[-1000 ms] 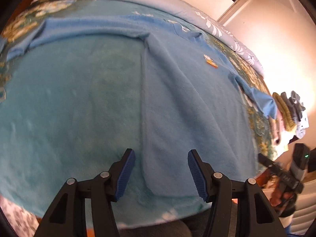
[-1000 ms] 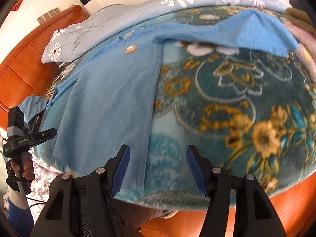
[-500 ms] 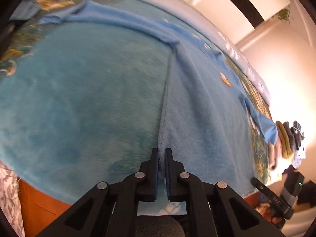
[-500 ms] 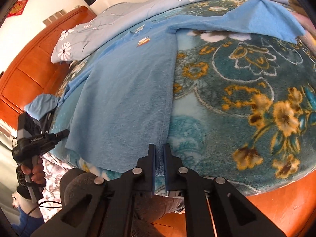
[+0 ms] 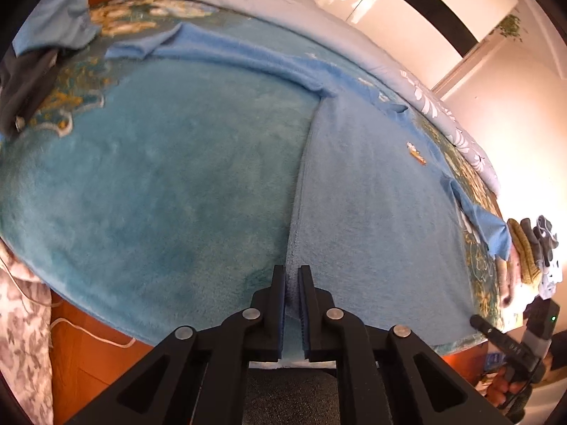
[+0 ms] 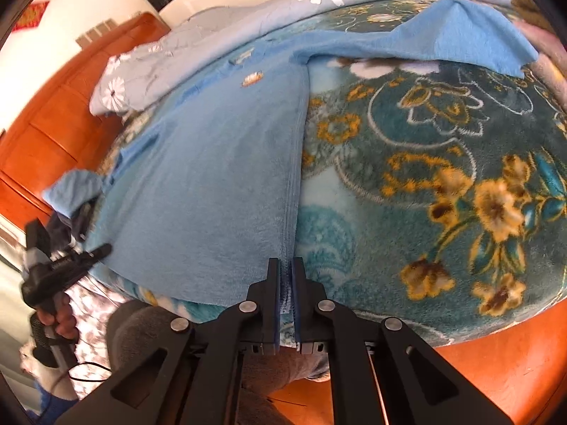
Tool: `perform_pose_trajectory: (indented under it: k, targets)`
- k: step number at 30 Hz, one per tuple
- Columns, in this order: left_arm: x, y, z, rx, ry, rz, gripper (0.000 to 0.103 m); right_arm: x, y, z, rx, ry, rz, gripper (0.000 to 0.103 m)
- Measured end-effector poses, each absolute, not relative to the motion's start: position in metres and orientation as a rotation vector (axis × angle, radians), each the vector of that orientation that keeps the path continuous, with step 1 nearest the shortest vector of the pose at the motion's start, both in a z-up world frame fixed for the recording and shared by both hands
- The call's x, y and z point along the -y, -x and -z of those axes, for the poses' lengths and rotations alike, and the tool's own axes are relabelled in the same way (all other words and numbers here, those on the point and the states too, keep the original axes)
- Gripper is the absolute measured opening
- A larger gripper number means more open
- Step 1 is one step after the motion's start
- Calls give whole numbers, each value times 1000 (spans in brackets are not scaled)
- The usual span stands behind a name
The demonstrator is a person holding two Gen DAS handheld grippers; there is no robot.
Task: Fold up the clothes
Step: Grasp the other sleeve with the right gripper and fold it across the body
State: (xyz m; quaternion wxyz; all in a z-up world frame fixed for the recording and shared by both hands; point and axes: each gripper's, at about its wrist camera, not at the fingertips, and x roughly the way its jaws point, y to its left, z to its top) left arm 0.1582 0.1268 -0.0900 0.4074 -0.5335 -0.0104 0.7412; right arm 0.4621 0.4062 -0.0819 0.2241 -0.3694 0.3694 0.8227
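A light blue fleece top [image 5: 372,212] lies spread flat on the bed, sleeves out to both sides, a small orange emblem [image 5: 415,154] on its chest. My left gripper [image 5: 292,276] is shut on the hem at the top's left bottom corner. In the right wrist view the same top [image 6: 219,177] fills the left half, and my right gripper [image 6: 286,269] is shut on the hem at its right bottom corner. One sleeve [image 6: 443,44] stretches across the far right.
A teal blanket with yellow flowers [image 6: 443,177] covers the bed, a grey floral duvet [image 5: 283,3] along the far side. A pile of folded clothes [image 5: 528,251] sits at the right end. Dark and blue clothes [image 5: 35,53] lie far left. The orange wooden floor [image 6: 496,372] lies below the bed edge.
Both grippers were open over the hem a second ago. Both closed on the hem's two corners and now hold them, each shifted slightly along the bed edge.
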Motion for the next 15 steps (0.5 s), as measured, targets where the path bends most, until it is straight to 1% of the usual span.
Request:
perform_pose_trajectory:
  k: [2,3,4,6,8,11,13,15]
  targets:
    - [-123,-156,84,18,1321,-1890,18,-417,-473,79,-1054,956,-2254,7]
    - [-120,-154,80,14,1307,-1919,34,-425,-482,77,-1064,909,-2233,7]
    - [-118,-152,74,17,1283,-1966,53,-433,-491,74,-1074,863,-2211,7]
    - [-112,-148,62,45,1225,-2068,66,-454,-510,70,-1109,758,-2158,8]
    - [-108,-144,52,96,1192,-2115,67,-480,-524,67,-1144,657,-2085,10]
    - [-117,-142,43,144,1169,-2104,69,-519,-534,69,-1236,491,-2003,17]
    - [-124,-144,43,133,1168,-2081,69,-541,-538,74,-1323,386,-1963,22]
    - [-135,-147,43,99,1172,-2057,70,-560,-535,81,-1385,319,-1917,26]
